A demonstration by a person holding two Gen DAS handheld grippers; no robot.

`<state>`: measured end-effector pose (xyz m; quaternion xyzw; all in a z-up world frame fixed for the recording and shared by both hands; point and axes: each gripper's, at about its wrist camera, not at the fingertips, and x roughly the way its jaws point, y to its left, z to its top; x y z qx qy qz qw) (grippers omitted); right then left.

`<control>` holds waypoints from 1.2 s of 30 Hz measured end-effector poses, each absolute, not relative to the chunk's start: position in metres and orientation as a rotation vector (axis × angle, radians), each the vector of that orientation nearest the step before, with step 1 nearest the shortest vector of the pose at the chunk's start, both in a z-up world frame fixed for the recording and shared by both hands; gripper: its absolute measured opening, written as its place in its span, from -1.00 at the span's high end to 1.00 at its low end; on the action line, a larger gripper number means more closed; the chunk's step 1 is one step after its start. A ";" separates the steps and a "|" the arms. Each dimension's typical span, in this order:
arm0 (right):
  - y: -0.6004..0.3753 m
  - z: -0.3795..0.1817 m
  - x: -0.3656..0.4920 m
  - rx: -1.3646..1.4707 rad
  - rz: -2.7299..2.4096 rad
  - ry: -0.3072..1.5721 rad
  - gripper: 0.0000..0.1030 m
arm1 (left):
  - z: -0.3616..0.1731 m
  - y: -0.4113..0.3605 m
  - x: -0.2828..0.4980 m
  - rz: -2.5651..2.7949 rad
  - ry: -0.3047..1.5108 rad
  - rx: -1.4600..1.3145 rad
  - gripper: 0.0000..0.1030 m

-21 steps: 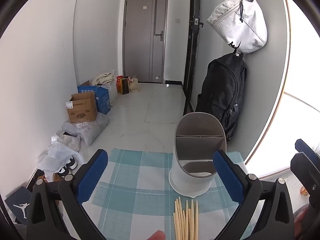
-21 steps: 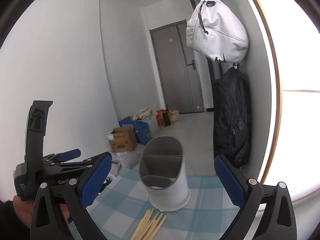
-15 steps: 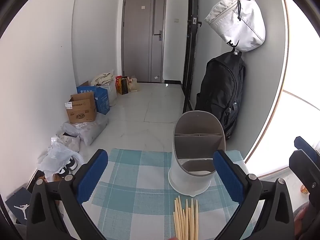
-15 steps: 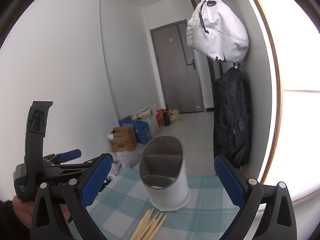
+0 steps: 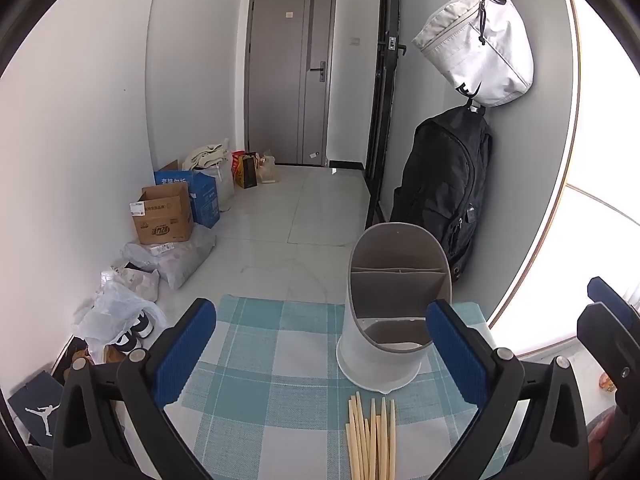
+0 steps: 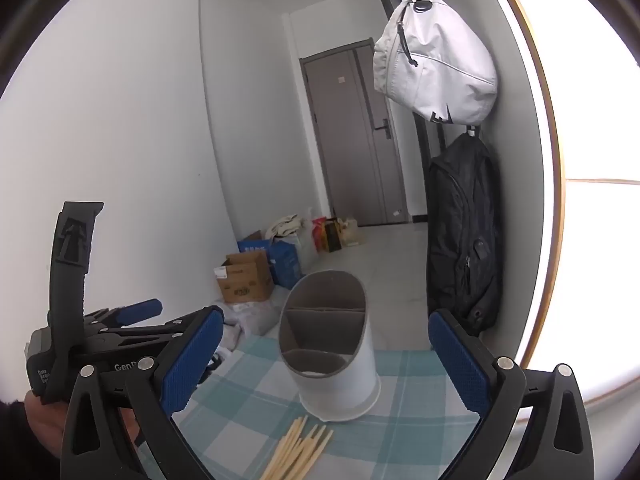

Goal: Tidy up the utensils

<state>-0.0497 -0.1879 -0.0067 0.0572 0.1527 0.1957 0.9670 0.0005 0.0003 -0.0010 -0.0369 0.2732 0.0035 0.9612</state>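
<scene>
A white utensil holder (image 5: 390,320) with grey inner compartments stands upright on a teal checked tablecloth (image 5: 260,360). It also shows in the right wrist view (image 6: 332,356). Several pale wooden chopsticks (image 5: 372,436) lie in a bundle on the cloth just in front of the holder, also seen in the right wrist view (image 6: 298,454). My left gripper (image 5: 320,356) is open and empty above the cloth, left of the holder. My right gripper (image 6: 326,364) is open and empty, framing the holder. The left gripper's body (image 6: 96,332) shows at the left of the right wrist view.
A black backpack (image 5: 444,184) and a white bag (image 5: 480,40) hang on the right wall behind the table. Cardboard boxes (image 5: 164,216) and plastic bags (image 5: 120,312) lie on the floor at left. A bright window (image 5: 600,200) is at right.
Both views have shifted only slightly. The fingertip at the bottom edge of the left wrist view is gone. The holder and chopsticks have not moved.
</scene>
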 end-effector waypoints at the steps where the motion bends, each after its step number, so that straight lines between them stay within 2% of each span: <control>1: -0.188 -0.007 -0.049 0.114 0.396 0.309 -1.00 | -0.001 0.000 0.001 0.007 0.554 -0.075 -0.99; 36: -0.184 -0.008 -0.047 0.108 0.395 0.325 -1.00 | -0.007 -0.001 -0.001 0.003 0.561 -0.082 -0.98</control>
